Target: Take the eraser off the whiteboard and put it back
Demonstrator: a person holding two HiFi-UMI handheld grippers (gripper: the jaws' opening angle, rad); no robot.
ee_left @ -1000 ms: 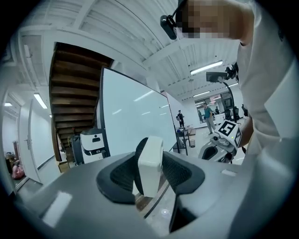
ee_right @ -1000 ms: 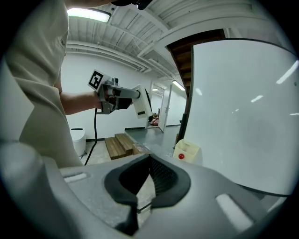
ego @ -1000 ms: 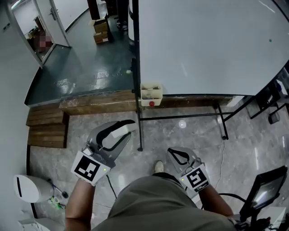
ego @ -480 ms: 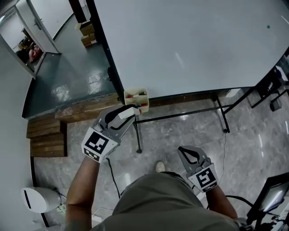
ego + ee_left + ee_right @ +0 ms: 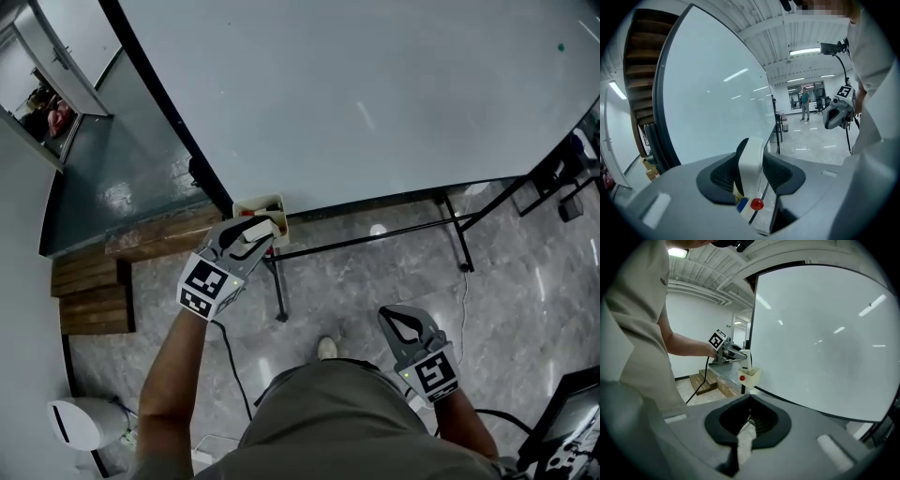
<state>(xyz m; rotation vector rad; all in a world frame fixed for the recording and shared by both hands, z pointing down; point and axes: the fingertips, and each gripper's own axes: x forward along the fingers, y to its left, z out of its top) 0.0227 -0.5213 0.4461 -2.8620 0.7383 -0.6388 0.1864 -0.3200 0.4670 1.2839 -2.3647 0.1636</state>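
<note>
The cream box (image 5: 278, 214) at the whiteboard's (image 5: 375, 94) lower corner is partly hidden by the eraser (image 5: 256, 231); its contents cannot be told.

1 whiteboard (image 5: 375, 94). 1 cream box (image 5: 752, 376) with 1 red knob (image 5: 742, 378). 1 eraser (image 5: 751, 159). 2 grippers: 1 left gripper (image 5: 258, 230), 1 right gripper (image 5: 398, 319). 2 wooden steps (image 5: 89, 272). 1 white bin (image 5: 84, 422). 1 distant person (image 5: 805, 104).

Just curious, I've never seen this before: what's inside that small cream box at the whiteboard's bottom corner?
Inside the box, only a blue-tipped piece peeks out. The left gripper and the white eraser in its jaws cover the rest.
</note>
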